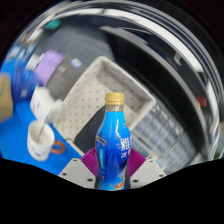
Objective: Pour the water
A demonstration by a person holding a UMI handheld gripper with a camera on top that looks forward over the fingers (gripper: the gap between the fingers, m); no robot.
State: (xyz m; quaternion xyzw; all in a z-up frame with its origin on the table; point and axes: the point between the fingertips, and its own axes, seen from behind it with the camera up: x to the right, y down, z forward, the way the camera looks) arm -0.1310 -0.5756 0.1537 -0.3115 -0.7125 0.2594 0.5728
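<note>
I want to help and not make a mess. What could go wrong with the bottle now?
The gripper holds the blue bottle low down, so it might tip or slip when tilted. Its cap looks still on, so nothing would pour. The white cup sits off to one side, so water might miss it.

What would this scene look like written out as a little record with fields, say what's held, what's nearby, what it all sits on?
held item: blue bottle with a tan cap, upright
gripper: gripper shut on the bottle, pink pads pressed to its sides
nearby cups: white cup beside the fingers, white mug beyond it
behind bottle: white slotted basket
surface: blue table
pouring: not yet begun
</note>
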